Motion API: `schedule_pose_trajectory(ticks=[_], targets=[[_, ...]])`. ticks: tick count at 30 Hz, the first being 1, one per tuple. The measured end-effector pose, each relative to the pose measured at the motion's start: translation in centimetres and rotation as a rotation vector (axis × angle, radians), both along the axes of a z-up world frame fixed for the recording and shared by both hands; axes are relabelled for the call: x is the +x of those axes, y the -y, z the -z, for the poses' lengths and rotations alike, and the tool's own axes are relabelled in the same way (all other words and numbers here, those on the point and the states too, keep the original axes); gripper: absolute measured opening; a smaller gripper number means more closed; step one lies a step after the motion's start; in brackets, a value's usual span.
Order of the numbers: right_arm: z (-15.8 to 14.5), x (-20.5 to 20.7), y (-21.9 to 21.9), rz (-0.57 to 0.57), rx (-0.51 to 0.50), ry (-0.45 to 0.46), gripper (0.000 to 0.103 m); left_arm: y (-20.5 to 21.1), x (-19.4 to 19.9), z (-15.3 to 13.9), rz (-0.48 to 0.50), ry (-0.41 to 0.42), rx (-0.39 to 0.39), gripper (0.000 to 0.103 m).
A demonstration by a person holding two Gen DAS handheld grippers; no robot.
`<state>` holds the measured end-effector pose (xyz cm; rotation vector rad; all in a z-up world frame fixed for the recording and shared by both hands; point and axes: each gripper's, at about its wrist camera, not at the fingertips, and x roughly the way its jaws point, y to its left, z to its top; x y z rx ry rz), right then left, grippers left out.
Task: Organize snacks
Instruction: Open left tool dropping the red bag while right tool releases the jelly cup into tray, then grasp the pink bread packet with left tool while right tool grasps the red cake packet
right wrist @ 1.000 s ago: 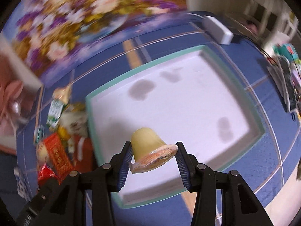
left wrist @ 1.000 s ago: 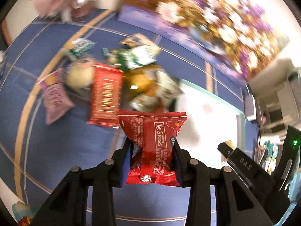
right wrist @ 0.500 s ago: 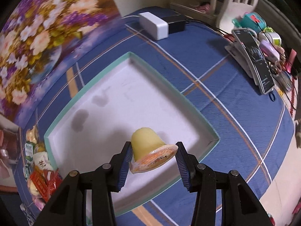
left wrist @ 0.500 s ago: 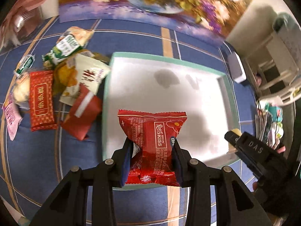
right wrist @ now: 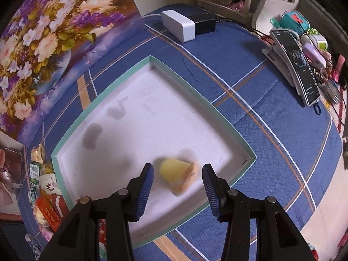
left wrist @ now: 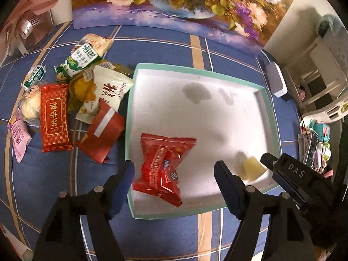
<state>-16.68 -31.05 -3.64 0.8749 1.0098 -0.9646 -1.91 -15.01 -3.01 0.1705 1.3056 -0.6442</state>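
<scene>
Between the spread fingers of the left gripper (left wrist: pixel 174 171) lies a red snack packet (left wrist: pixel 164 168), released and resting in the near left corner of the white tray (left wrist: pixel 268 117); neither finger touches it. The right gripper (right wrist: pixel 177 183) is likewise open, holding nothing, and the yellow jelly cup (right wrist: pixel 177 171) sits blurred on the tray floor between its fingers, near the tray's near right corner. That blur suggests the cup is not settled. In my judgement it could roll or tip against the low wall, and a finger pulled back carelessly could knock it or the packet out over the rim.

Left of the tray, on the blue checked counter (left wrist: pixel 54 174), a heap of snacks waits: a flat red packet (left wrist: pixel 54 117) with gold Chinese characters, a cream packet (left wrist: pixel 108 89) with a large red character, a green-and-white packet (left wrist: pixel 80 59) with Chinese print, a dark red wrapper (left wrist: pixel 102 130) touching the tray's left wall, and a pink sachet (left wrist: pixel 18 134) farthest left. These overlap, so a grab there may drag a neighbour along.

Writing on the dropped red packet is too smeared to read. The right gripper's body, seen in the left wrist view, carries the letters "DAS". A flower painting (left wrist: pixel 174 2) stands at the far edge.
</scene>
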Motion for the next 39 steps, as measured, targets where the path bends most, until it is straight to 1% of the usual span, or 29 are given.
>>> schedule_pose_trajectory(ticks=[3,5,6,7,8,9,10,12,15,19,24,28,35,39], targets=[[-0.3,0.2,-0.2,-0.01,-0.008,0.003,0.05,-0.8,0.4,-0.2,-0.024,0.006,0.003,0.076],[-0.4,0.5,-0.5,-0.02,-0.011,-0.001,0.052,-1.3,0.8,-0.2,-0.044,0.001,-0.001,0.076],[-0.4,0.7,-0.6,-0.027,-0.015,-0.007,0.056,-1.6,1.1,-0.2,-0.059,-0.004,-0.003,0.076],[-0.5,1.0,-0.9,-0.035,-0.023,-0.017,0.067,-2.0,1.5,-0.1,-0.073,-0.006,-0.002,0.078],[-0.6,1.3,-1.1,-0.041,-0.032,-0.022,0.075,-2.5,1.8,0.0,-0.086,-0.004,0.001,0.085],[-0.7,1.7,-1.5,-0.057,-0.046,-0.024,0.088,-2.9,2.3,0.0,-0.108,0.011,0.015,0.089],[-0.9,2.1,-1.9,-0.078,-0.057,-0.023,0.093,-3.4,2.7,0.0,-0.13,0.034,0.033,0.093],[-1.1,3.0,-2.7,-0.117,-0.071,-0.026,0.093,-4.7,3.7,-0.1,-0.179,0.087,0.078,0.094],[-1.2,4.3,-4.1,-0.167,-0.089,-0.039,0.094,-6.9,5.2,0.1,-0.242,0.124,0.126,0.096],[-1.4,5.7,-5.4,-0.215,-0.096,-0.038,0.094,-10.0,7.2,0.2,-0.321,0.126,0.147,0.097],[-1.8,7.2,-7.1,-0.259,-0.098,-0.013,0.094,-14.2,9.2,0.2,-0.422,0.139,0.182,0.097],[-2.2,8.6,-8.9,-0.297,-0.089,0.019,0.094,-16.9,10.2,0.1,-0.484,0.139,0.191,0.097],[-2.5,11.5,-12.7,-0.402,-0.074,0.064,0.094,-21.3,11.3,-0.1,-0.579,0.119,0.188,0.097],[-2.8,13.2,-15.1,-0.467,-0.08,0.084,0.094,-23.4,11.8,-0.2,-0.628,0.105,0.17,0.097]])
